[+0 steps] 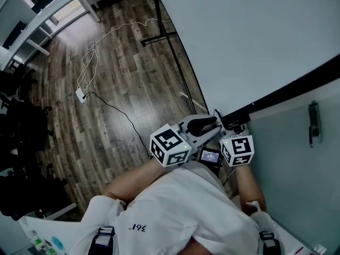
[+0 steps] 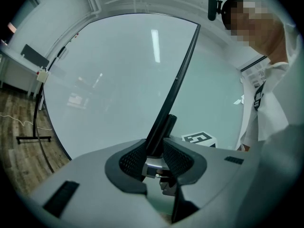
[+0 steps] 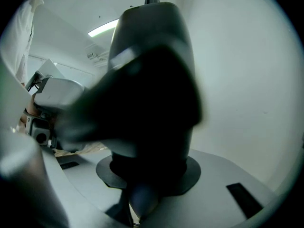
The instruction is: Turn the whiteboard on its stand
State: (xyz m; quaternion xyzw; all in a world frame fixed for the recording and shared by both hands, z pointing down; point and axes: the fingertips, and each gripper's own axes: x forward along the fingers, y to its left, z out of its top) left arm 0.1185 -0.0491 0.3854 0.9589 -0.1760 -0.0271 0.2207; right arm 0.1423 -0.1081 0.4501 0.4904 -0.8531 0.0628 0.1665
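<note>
Two grippers meet at the near end of the whiteboard [image 1: 249,41], which rides on a black stand [image 1: 175,62] over a dark wood-plank floor [image 1: 122,100]. A white cable [image 1: 114,31] loops toward the floor's far edge, and a glass wall [image 1: 287,163] stands just beside the board. The board's long axis runs away from the person toward the stand's far foot. The left gripper [image 2: 156,156] pinches the board's black edge; the right gripper [image 3: 149,172] seems clamped on a dark rounded part [image 3: 152,89], too blurred to name.
</note>
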